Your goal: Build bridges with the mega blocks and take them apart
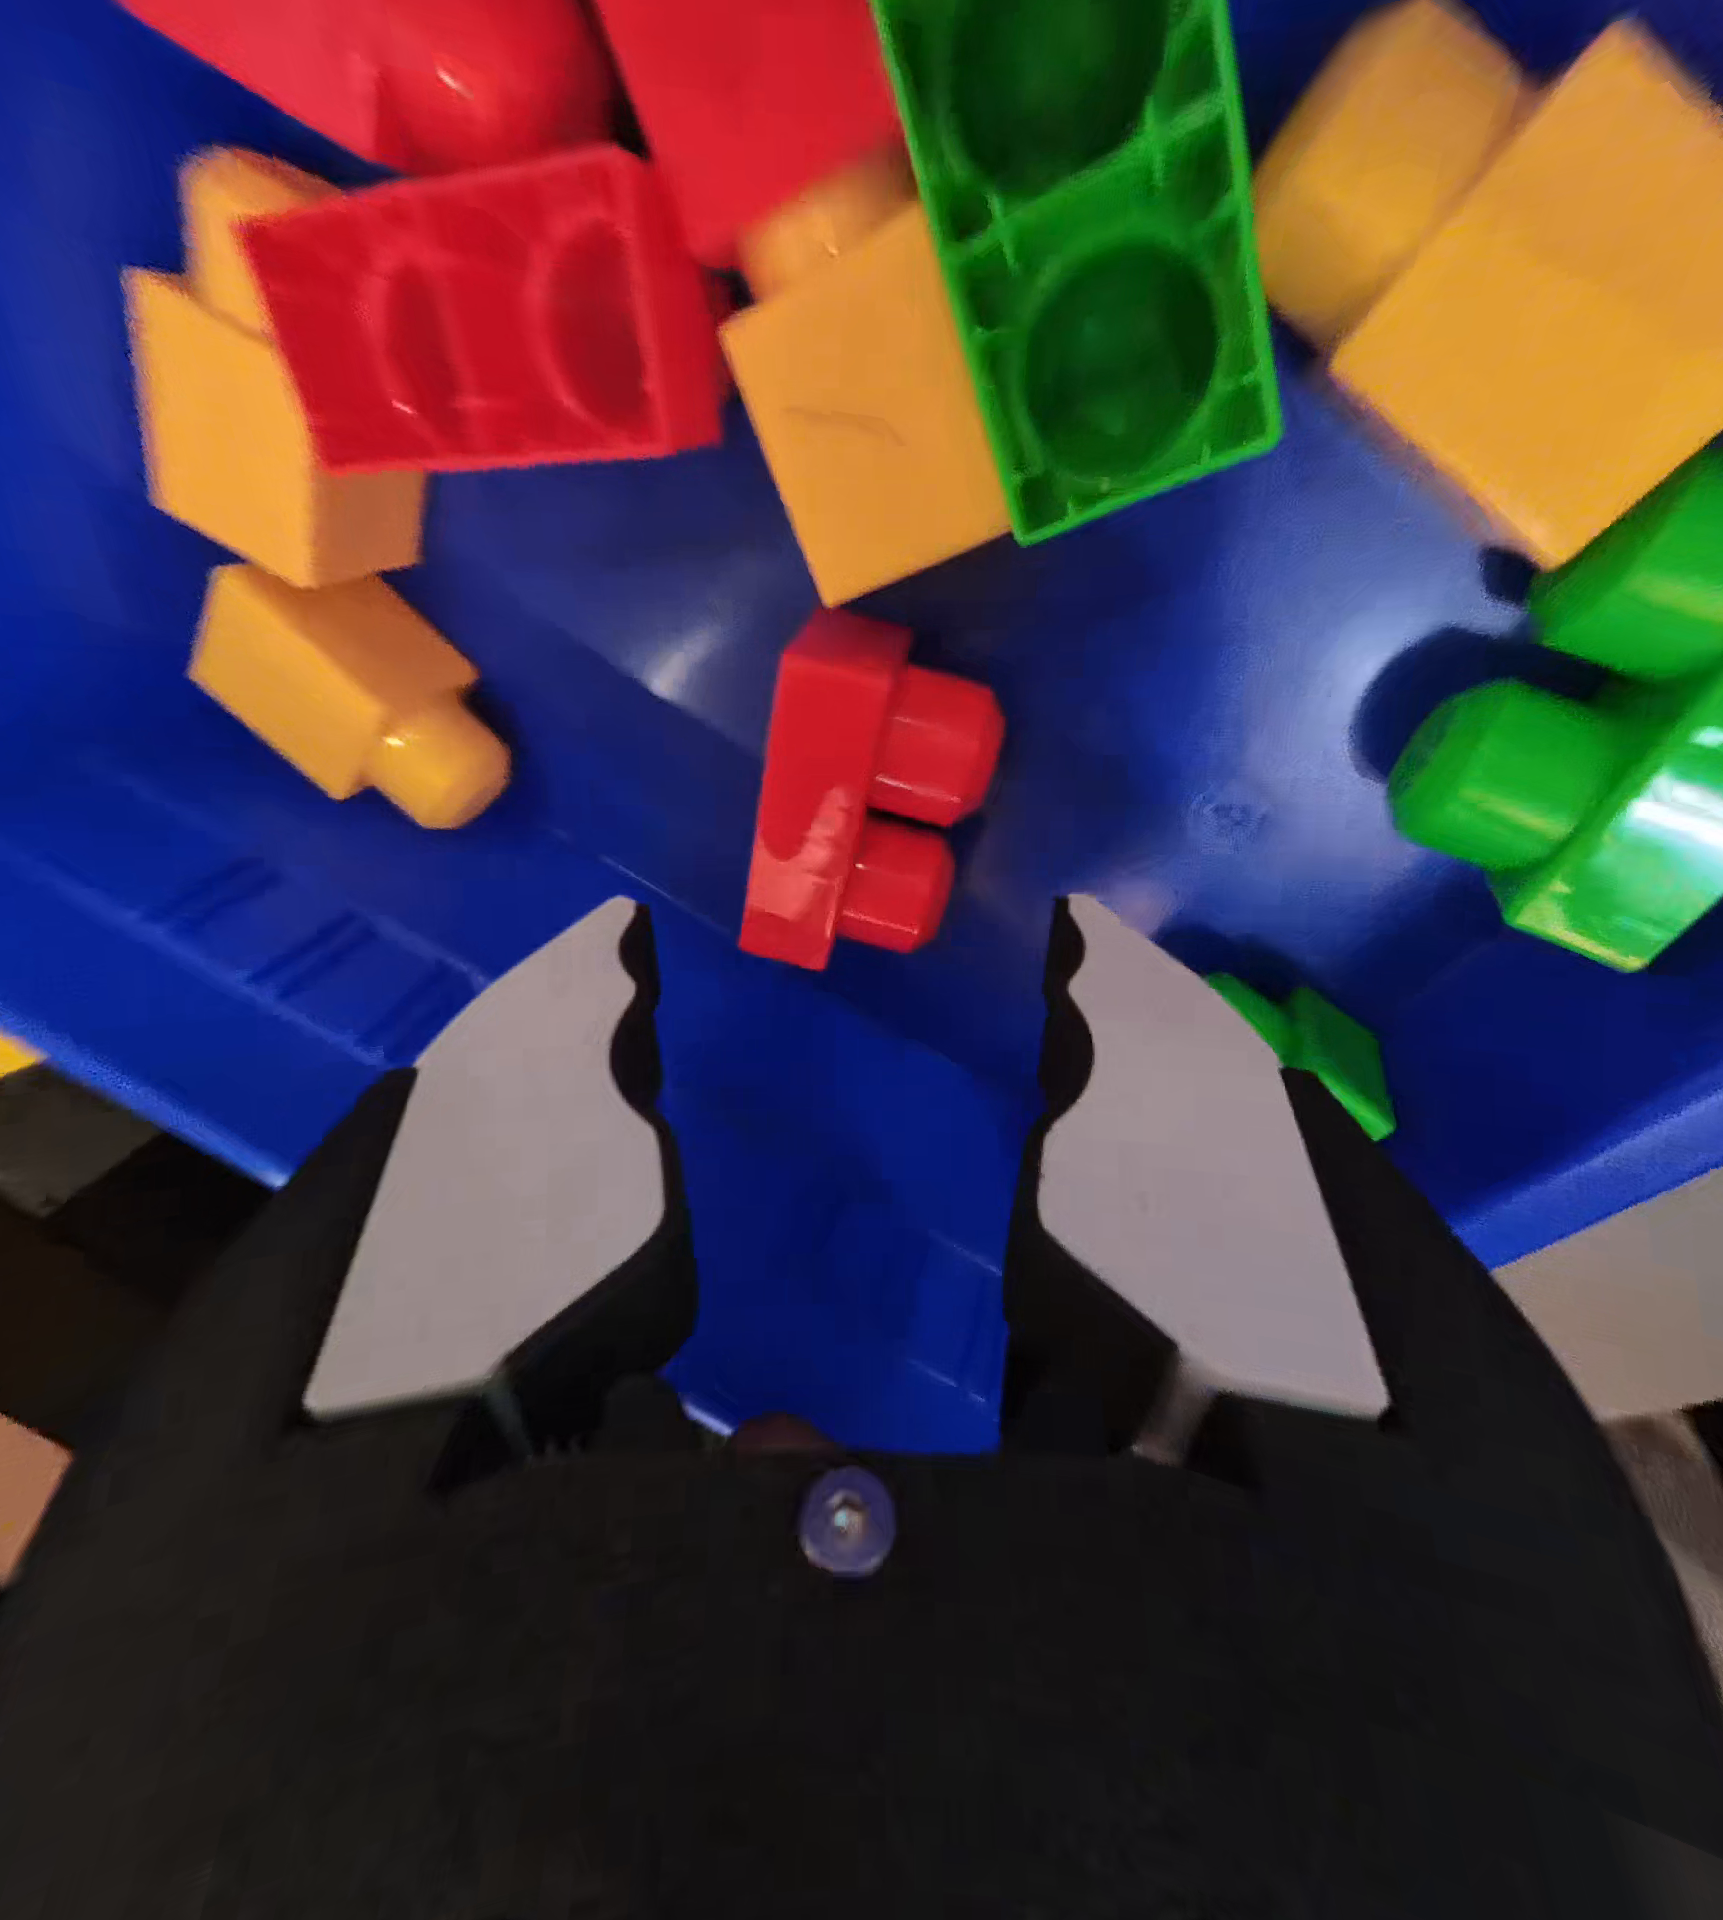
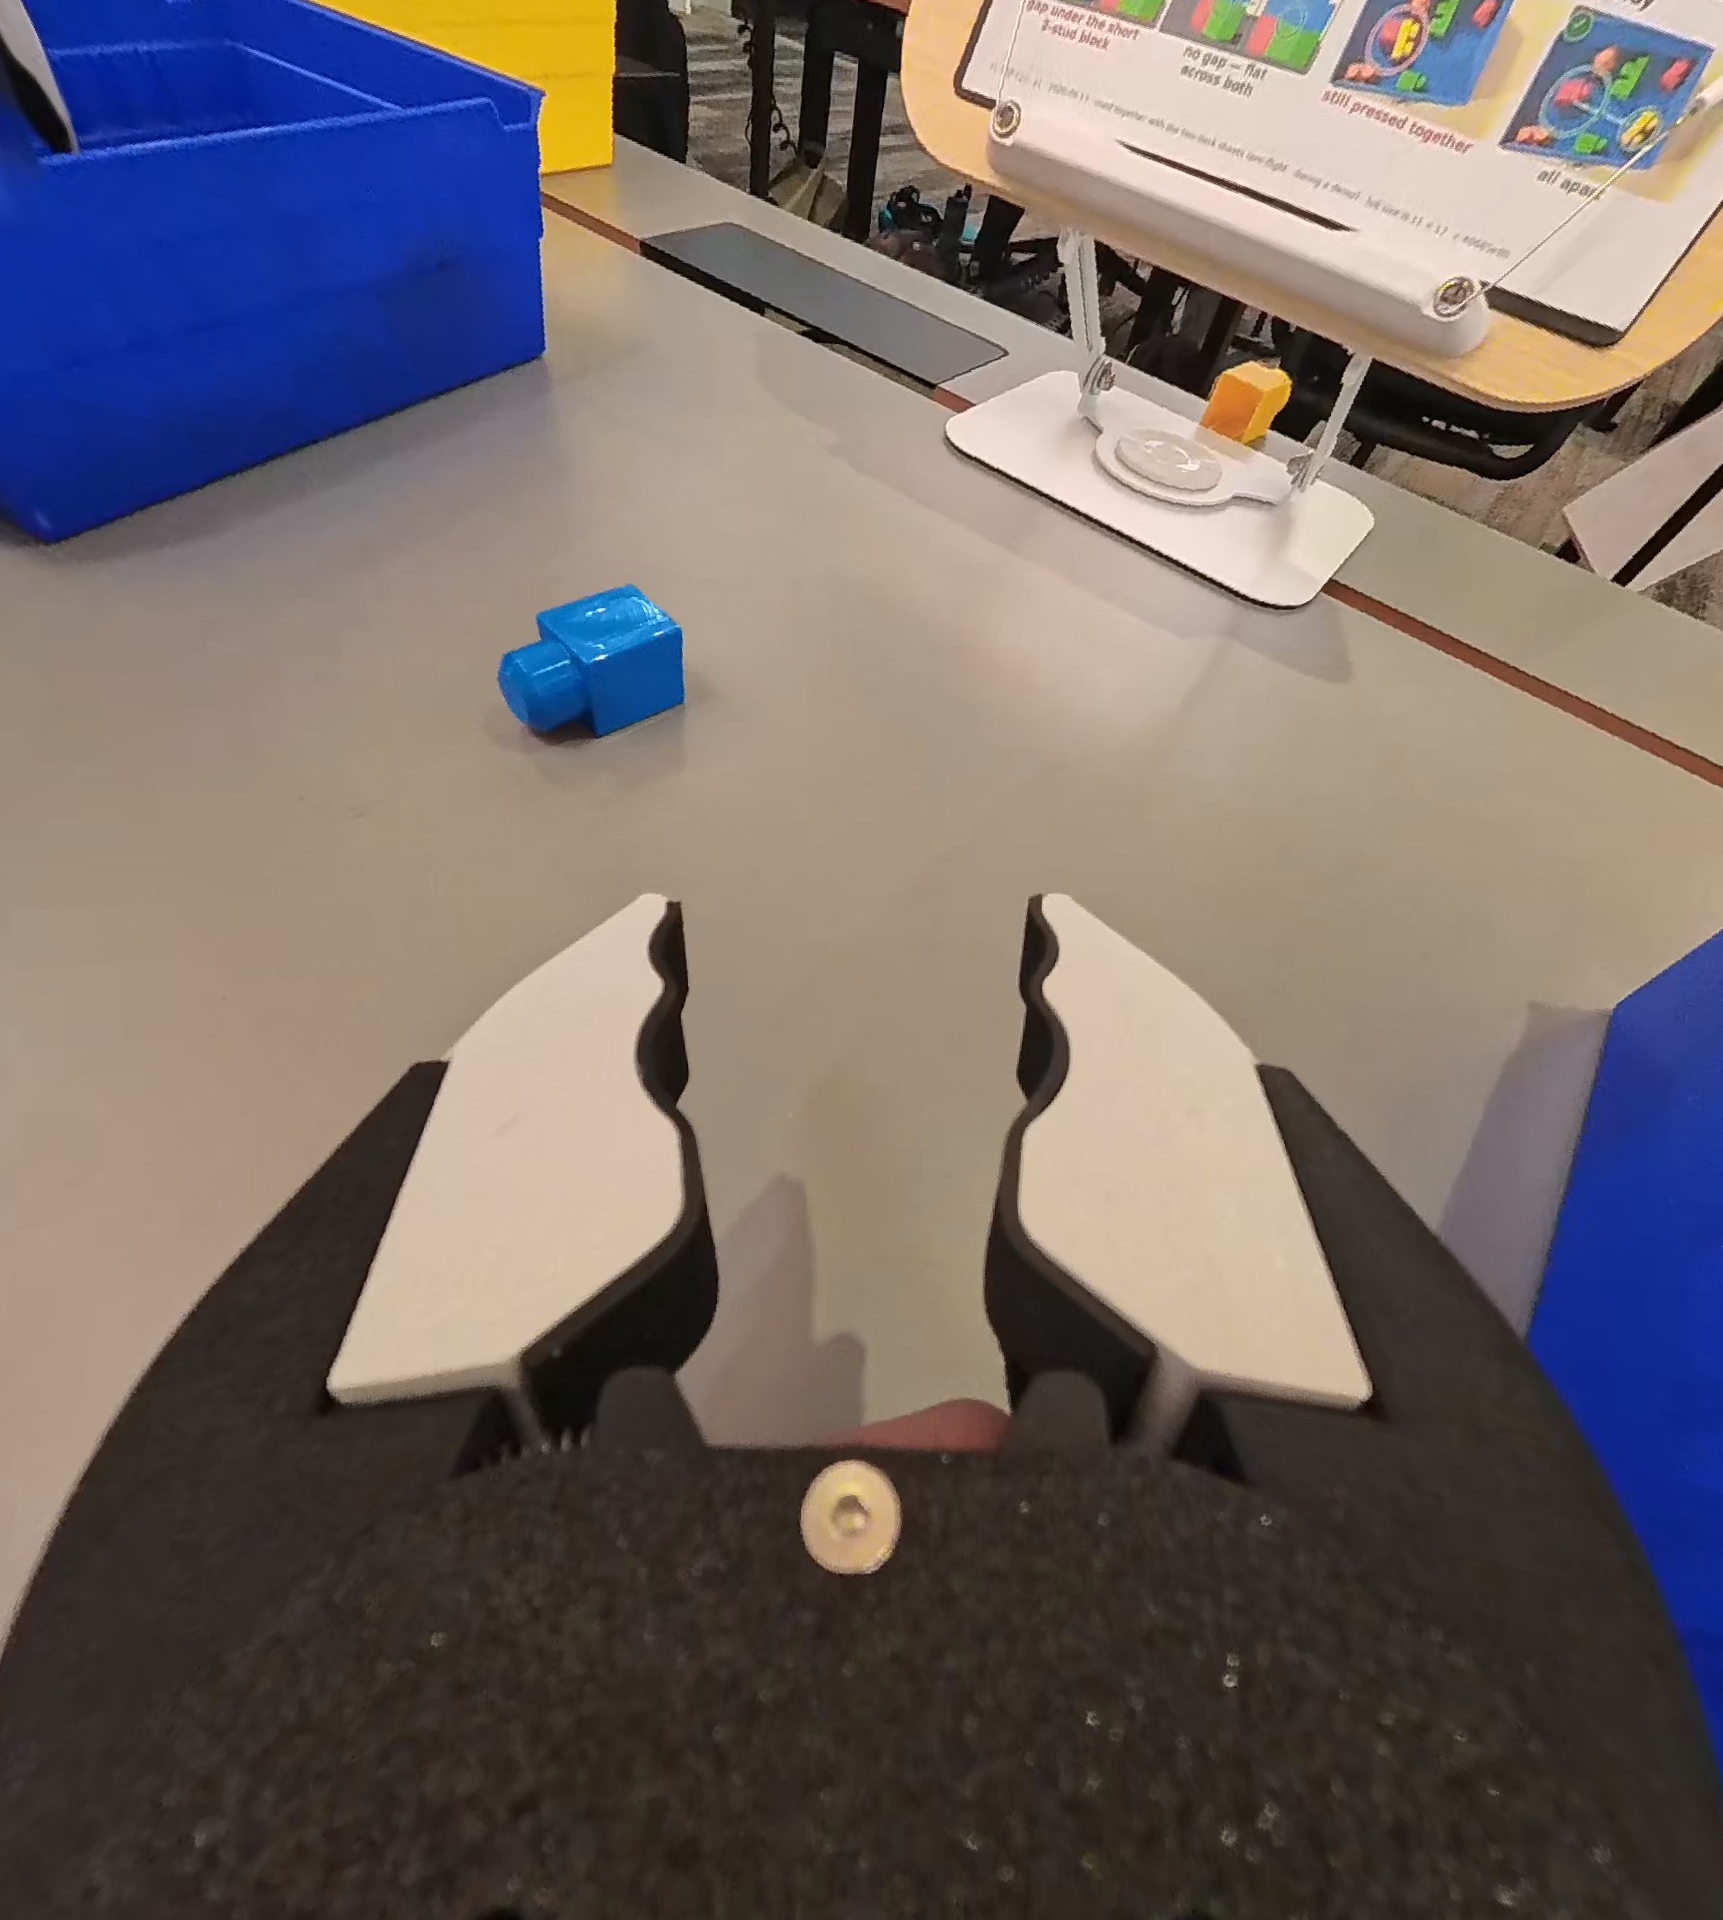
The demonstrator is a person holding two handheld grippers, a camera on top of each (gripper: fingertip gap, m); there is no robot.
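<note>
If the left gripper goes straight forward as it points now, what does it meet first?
Most likely the small red block, just ahead of the open left gripper in the blue bin. Depth is unclear, so it may reach the bin floor first.

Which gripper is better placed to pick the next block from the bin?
Probably left: the left gripper hangs open just before a red block in the bin. The right gripper faces bare table.

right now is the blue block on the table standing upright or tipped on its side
Tipped on its side. The blue block lies on the grey table with its single stud pointing sideways, toward the blue bin, not up.
</note>
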